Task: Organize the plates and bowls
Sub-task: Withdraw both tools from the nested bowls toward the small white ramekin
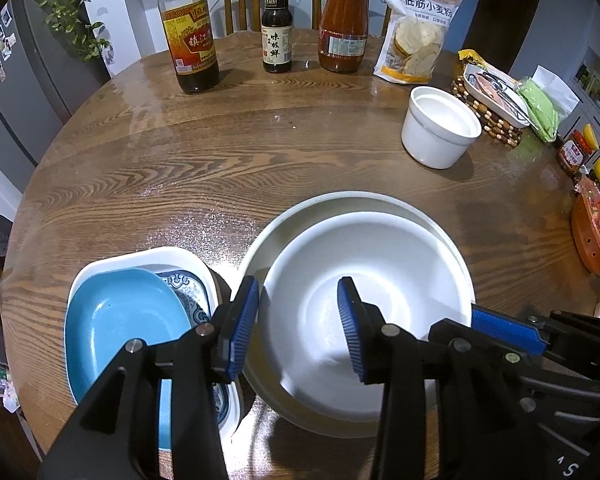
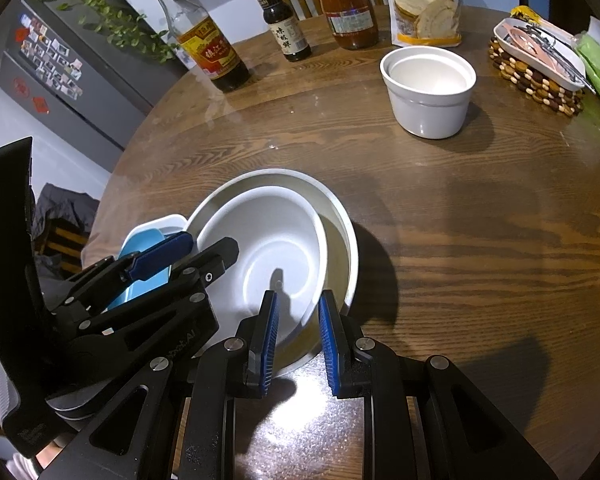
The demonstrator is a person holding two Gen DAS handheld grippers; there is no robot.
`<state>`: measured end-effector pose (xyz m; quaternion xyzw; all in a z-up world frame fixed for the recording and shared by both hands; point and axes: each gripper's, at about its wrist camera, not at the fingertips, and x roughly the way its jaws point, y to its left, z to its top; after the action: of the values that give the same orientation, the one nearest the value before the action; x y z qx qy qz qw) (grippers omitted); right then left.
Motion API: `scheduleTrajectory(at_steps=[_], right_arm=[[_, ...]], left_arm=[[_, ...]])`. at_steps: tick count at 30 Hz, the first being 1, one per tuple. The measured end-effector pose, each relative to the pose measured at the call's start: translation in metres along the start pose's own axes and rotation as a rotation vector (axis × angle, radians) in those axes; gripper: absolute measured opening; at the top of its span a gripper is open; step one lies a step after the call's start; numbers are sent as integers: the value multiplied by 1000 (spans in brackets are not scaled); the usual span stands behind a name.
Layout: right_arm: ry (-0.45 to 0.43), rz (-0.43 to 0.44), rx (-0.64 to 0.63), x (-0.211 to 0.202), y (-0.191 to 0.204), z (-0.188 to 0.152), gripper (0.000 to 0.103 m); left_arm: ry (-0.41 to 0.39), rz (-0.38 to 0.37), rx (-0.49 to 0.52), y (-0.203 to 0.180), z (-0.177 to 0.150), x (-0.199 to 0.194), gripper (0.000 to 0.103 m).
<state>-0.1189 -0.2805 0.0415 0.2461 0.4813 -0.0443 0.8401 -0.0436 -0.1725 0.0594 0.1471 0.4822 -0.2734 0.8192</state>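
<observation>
A white bowl (image 1: pixel 380 312) sits nested inside a larger grey-rimmed bowl (image 1: pixel 340 204) on the wooden table; both also show in the right wrist view, the white bowl (image 2: pixel 268 240) inside the larger bowl (image 2: pixel 336 248). My left gripper (image 1: pixel 298 320) is open, its jaws straddling the white bowl's near-left rim. My right gripper (image 2: pixel 298 332) is open, its jaws straddling the near rims of the nested bowls. A blue dish (image 1: pixel 120 316) lies in a white patterned rectangular dish (image 1: pixel 160 254) to the left. A small white bowl (image 1: pixel 440 126) stands apart at the back right, also in the right wrist view (image 2: pixel 428 88).
At the back stand a vinegar bottle (image 1: pixel 188 28), a small dark sauce bottle (image 1: pixel 277 28), a red sauce bottle (image 1: pixel 344 20) and a flour bag (image 1: pixel 418 32). A beaded trivet with a tray (image 1: pixel 488 100) and packets (image 1: pixel 592 216) line the right edge.
</observation>
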Motion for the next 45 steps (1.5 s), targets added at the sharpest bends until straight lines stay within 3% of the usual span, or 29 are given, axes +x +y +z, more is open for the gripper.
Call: scheduleTrajectory(at_steps=[4,15,20,29,35,45], right_arm=[[-5,-3,2,-2,1,-1,22],[-26,-8,30,-11,-4,-7,25],[-42,-25,46,-17,-8,-10,45],[-48,-46,67,-22,-17,-16,69],[-48,-54,98,-28,-35,-22,71],[-112,-86,121,-65,-63,-23,71]], left_arm=[[-4,-1,1,-1,0,-2,42],[-28,6,-4,-1,-3,-12,62],[-42,14,-10,0,-5,-19,64],[-42,38,-27,3,-11,-28,80],[-24,36,-39,0,-15,-30,91],[-41,20,-39,-16,-11,-39,92]])
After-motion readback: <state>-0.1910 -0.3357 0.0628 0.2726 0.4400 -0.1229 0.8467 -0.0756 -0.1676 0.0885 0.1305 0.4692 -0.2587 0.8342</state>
